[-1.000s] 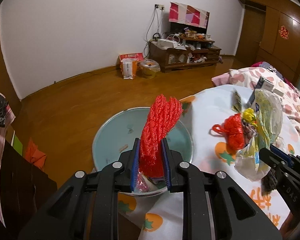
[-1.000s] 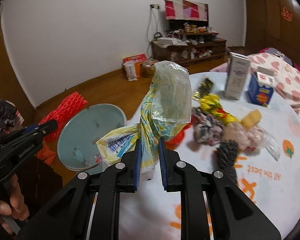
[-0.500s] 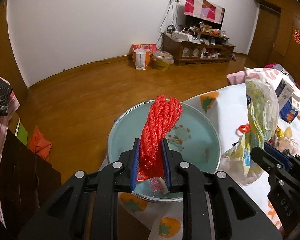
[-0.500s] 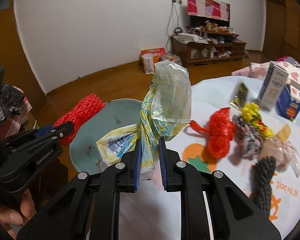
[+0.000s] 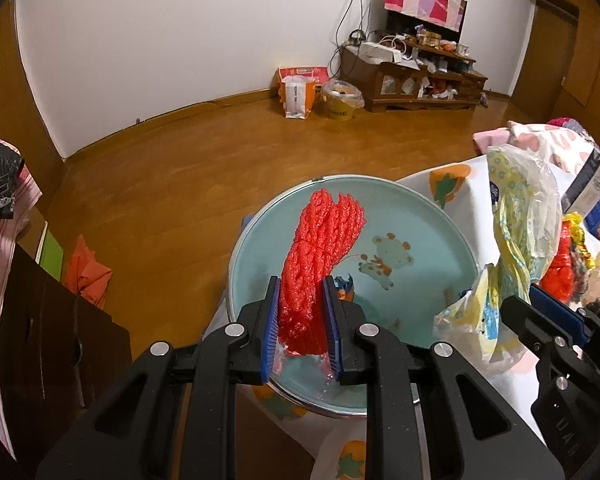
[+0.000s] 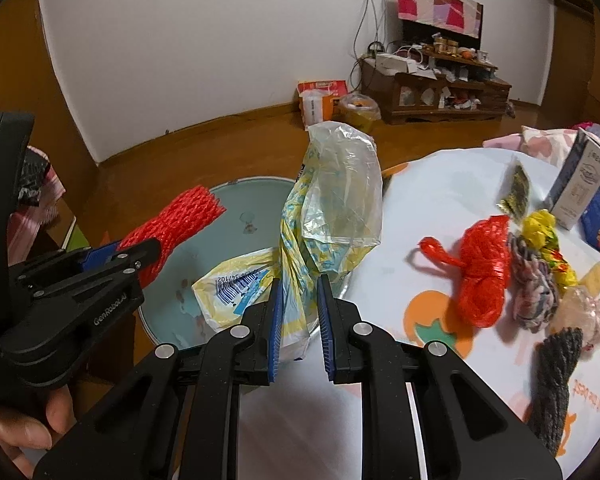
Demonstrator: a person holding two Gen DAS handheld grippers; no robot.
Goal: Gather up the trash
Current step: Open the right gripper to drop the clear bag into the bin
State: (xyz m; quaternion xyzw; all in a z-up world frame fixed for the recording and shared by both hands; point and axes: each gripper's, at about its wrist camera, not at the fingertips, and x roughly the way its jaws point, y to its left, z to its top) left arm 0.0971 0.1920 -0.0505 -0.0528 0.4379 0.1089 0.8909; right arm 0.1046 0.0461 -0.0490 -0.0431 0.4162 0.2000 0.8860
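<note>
red foam net (image 5: 320, 256): pinched upright in the closed left gripper (image 5: 302, 336), hanging over the pale blue basin (image 5: 440, 224).
plastic bag (image 6: 332, 200): clamped in the fully closed right gripper (image 6: 298, 320), over the basin's near rim beside the table (image 6: 440, 184).
basin contents: a few small scraps, seemingly wrappers; too small to tell.
risk, net: springy foam could bounce off the rim onto the floor if let go off-centre.
risk, bag: light film may cling to a pad or drift onto the table.
left view only: the basin's whole inside, with its cartoon print.
right view only: trash still on the table, red plastic bundle (image 6: 482, 268), knitted pieces, cartons, and a hand (image 6: 24, 428) under the left gripper.
</note>
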